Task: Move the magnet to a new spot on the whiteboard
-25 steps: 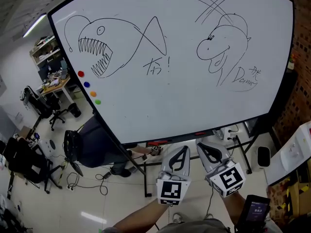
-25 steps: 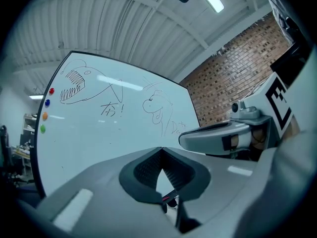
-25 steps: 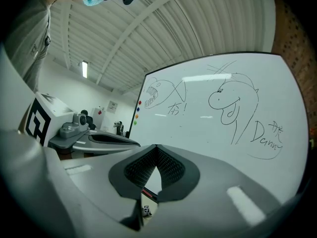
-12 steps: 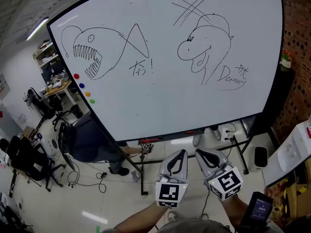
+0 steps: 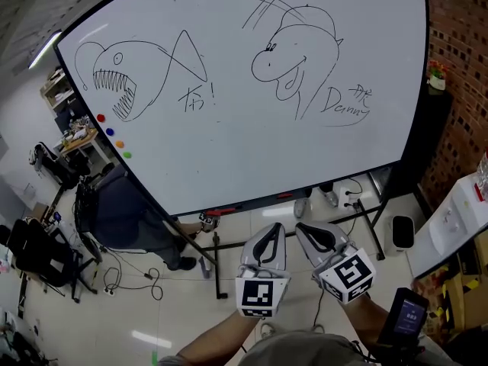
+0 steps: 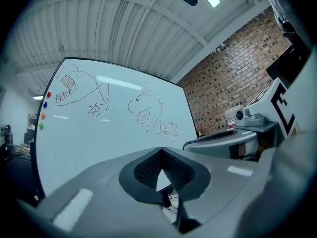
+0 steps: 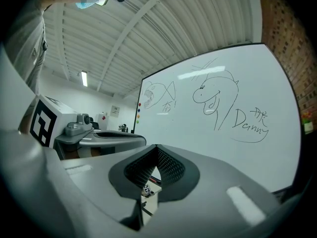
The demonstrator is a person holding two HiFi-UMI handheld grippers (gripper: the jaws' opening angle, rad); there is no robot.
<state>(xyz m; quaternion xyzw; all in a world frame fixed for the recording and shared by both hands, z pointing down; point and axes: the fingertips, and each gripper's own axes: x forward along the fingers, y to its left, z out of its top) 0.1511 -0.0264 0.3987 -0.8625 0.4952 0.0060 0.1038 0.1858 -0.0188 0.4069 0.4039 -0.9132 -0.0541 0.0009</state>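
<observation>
Below whiteboard (image 5: 229,155), left hand-held gripper (image 5: 276,228) level, closed.

- Left gripper (image 6: 161,149): jaws together, empty, apart from the whiteboard (image 6: 109,133).
- Magnets (image 6: 42,116): a column at the whiteboard's left edge.
- Brick wall (image 6: 223,90): right of the whiteboard.

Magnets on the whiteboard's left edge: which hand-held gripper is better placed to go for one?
Probably the left hand-held gripper: it's on the side nearer the coloured magnets. Both it and the right hand-held gripper are shut, empty, far from the whiteboard.
</observation>
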